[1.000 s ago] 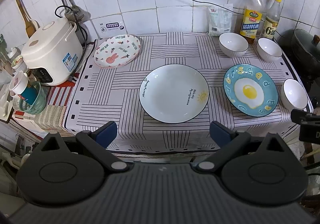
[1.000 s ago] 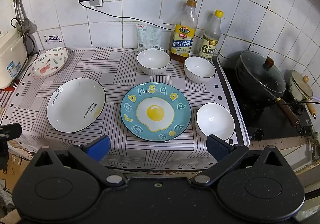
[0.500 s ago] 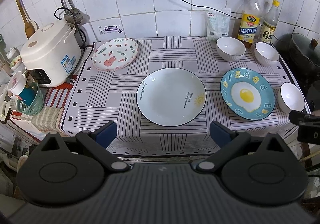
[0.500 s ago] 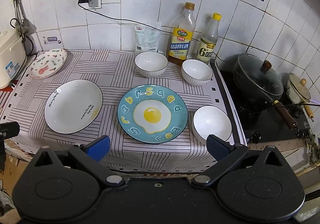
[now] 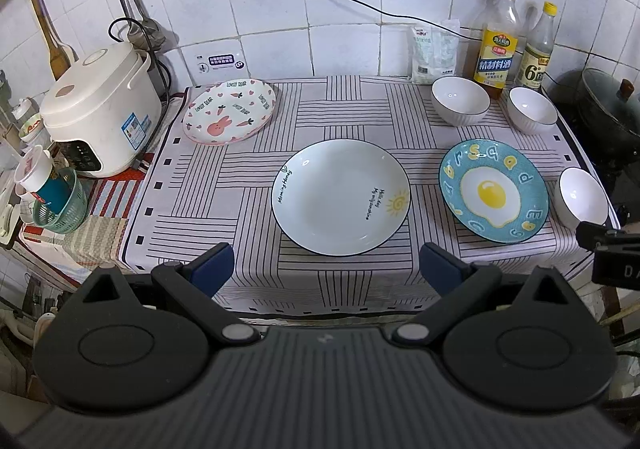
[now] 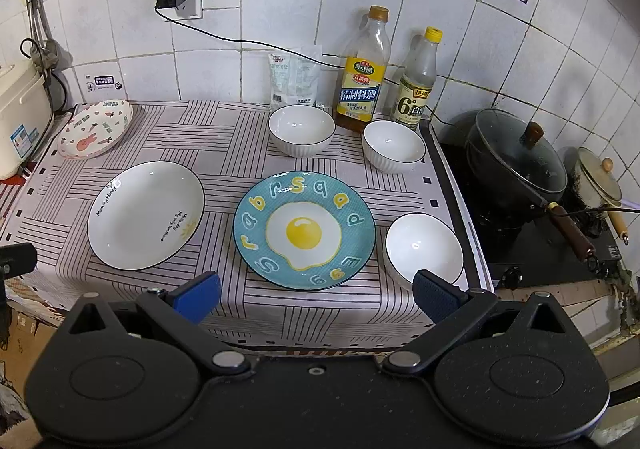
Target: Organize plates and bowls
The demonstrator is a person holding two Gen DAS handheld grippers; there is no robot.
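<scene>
**Although both tools are in position, no dish has been stacked yet**

While the table (image 5: 248, 185) carries three plates and three bowls, none rests on another, so the task appears to be at its start. The rabbit plate (image 5: 230, 111) lies at the back left, touching the rice cooker's (image 5: 98, 109) side of the cloth. The white sun plate (image 5: 341, 196) lies at the centre front. The fried-egg plate (image 6: 304, 231) lies to its right, just beside the front bowl (image 6: 424, 251). Two further bowls, the back left bowl (image 6: 301, 131) and the back right bowl (image 6: 394, 145), stand apart near the bottles. All six pieces remain to be gathered, presumably plates on plates and bowls nested in bowls.

The left tool (image 5: 326, 269) hangs off the front edge, level with the white sun plate, its jaws spread wide and gripping nothing. The right tool (image 6: 316, 295) hangs before the fried-egg plate, likewise wide apart and empty.

View differences:
- The left wrist view shows the whole rice cooker, the green cup basket (image 5: 60, 205) and the wooden spatula (image 5: 48, 37); the right wrist view shows only the cooker's edge.
- The right wrist view shows the lidded wok (image 6: 516, 157) on the stove and a small lidded pot (image 6: 598, 179); the left wrist view shows only part of the wok.
</scene>
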